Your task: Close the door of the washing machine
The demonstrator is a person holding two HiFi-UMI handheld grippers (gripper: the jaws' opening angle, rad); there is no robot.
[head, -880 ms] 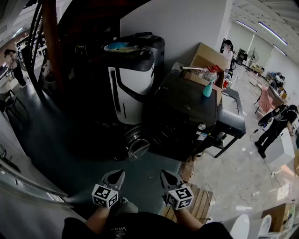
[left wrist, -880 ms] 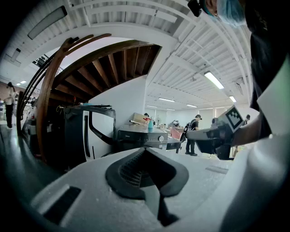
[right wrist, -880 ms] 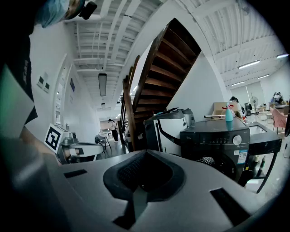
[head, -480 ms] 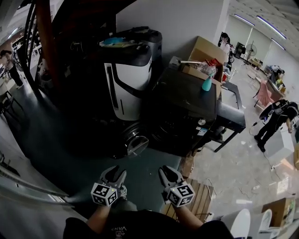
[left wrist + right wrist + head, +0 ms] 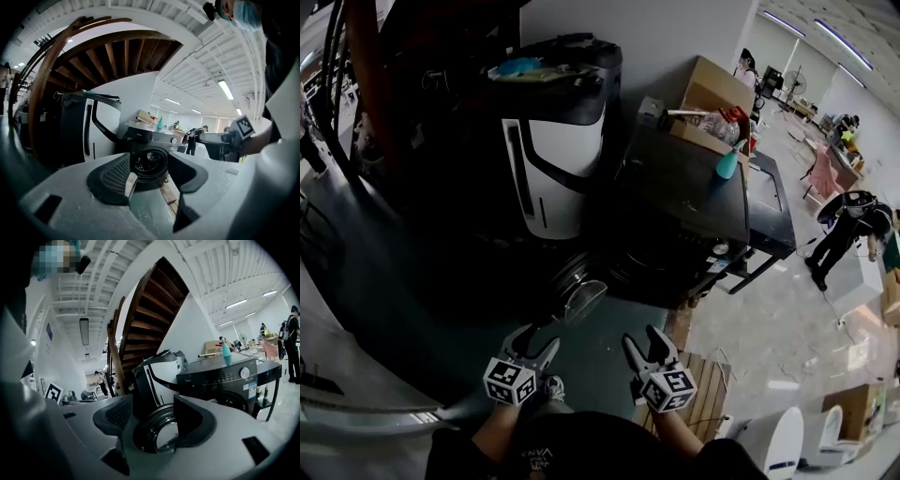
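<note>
A dark front-loading washing machine (image 5: 684, 197) stands ahead, its round door (image 5: 578, 289) swung open toward the left. The drum opening (image 5: 149, 163) shows between the left jaws in the left gripper view. The open door (image 5: 161, 430) with its glass fills the gap between the right jaws in the right gripper view. My left gripper (image 5: 534, 342) and right gripper (image 5: 644, 343) hover side by side, short of the machine, both open and empty. Neither touches the door.
A tall black-and-white appliance (image 5: 548, 141) stands left of the washer beside a wooden staircase (image 5: 140, 319). Cardboard boxes (image 5: 712, 103) and a teal spray bottle (image 5: 728, 161) sit on the washer top. A wooden pallet (image 5: 698, 394) lies at the right. People stand at the far right (image 5: 844, 230).
Both grippers have moved forward toward the washing machine, and the view has come closer to it. The door has stayed open.
</note>
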